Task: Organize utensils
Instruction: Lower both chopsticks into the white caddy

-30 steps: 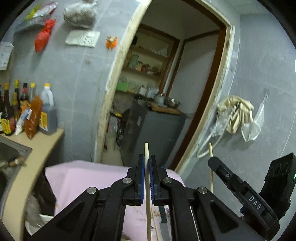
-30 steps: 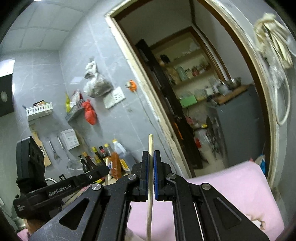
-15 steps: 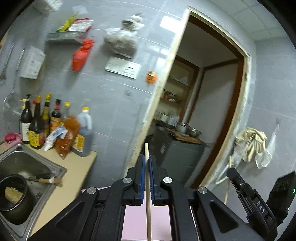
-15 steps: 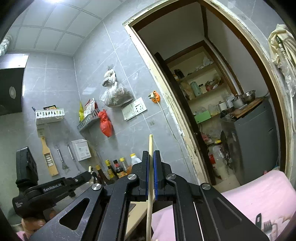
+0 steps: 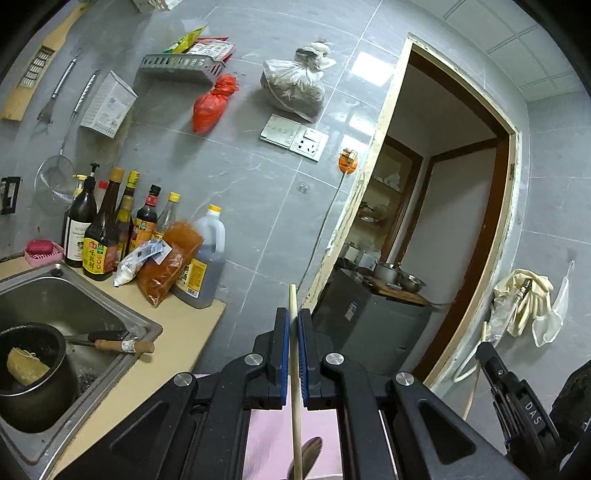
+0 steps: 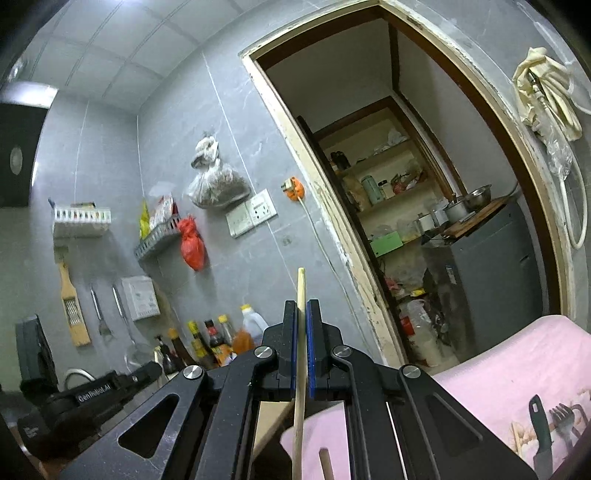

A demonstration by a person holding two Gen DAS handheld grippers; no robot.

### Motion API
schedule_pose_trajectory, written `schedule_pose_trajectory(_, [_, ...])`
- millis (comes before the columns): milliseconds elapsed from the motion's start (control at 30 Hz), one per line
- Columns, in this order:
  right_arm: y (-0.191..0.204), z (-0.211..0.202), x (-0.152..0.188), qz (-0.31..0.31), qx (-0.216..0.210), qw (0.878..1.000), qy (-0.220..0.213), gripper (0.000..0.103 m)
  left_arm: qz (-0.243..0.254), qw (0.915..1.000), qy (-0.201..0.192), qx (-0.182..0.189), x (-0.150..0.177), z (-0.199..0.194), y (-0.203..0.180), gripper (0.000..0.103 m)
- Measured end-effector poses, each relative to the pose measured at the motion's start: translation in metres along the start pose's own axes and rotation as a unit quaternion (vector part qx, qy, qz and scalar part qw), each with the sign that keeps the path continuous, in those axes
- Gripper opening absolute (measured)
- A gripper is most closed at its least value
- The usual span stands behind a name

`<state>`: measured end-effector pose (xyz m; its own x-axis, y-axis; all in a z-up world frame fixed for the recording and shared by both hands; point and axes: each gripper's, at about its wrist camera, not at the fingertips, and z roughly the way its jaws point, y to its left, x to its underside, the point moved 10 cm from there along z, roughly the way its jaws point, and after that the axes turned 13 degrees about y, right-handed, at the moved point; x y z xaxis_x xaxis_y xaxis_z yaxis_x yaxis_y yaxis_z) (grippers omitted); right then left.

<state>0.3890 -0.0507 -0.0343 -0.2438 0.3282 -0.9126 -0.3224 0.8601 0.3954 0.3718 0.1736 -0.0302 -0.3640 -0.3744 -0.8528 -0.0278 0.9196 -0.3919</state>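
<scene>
Between each tool's blue pads stands a thin, pale wooden chopstick, tip toward 12 o'clock: left tool (image 5: pixel 291 354) clamps one chopstick (image 5: pixel 294 369), right tool (image 6: pixel 303 350) clamps another (image 6: pixel 300 354).

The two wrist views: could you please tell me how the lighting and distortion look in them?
Left wrist view: fisheye bends the door frame; glare patch on the wall tile above the socket; the bottles are sharp. Right wrist view: bright ceiling light at top, dark vignetted corners, slightly soft wall shelf.
</scene>
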Motion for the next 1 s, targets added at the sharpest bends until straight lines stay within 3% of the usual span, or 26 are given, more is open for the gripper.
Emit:
schedule_pose_trajectory(233, [0.001, 0.005, 0.014, -0.027, 0.015, 1.0, 0.001, 0.004, -0.01, 0.9994, -0.03, 0.012, 0.009, 0.004, 0.004, 0.005])
schedule_pose_trajectory(633, [0.001, 0.001, 0.03, -0.058, 0.022, 0.998, 0.003, 0.004, 0.04, 0.9967, -0.07, -0.012, 0.03, -0.007, -0.009, 0.005])
schedule_pose_trajectory(1000, [0.003, -0.001, 0.028, -0.083, 0.025, 0.996, -0.013, 0.004, 0.066, 0.9961, -0.057, -0.012, 0.044, -0.003, -0.016, 0.005])
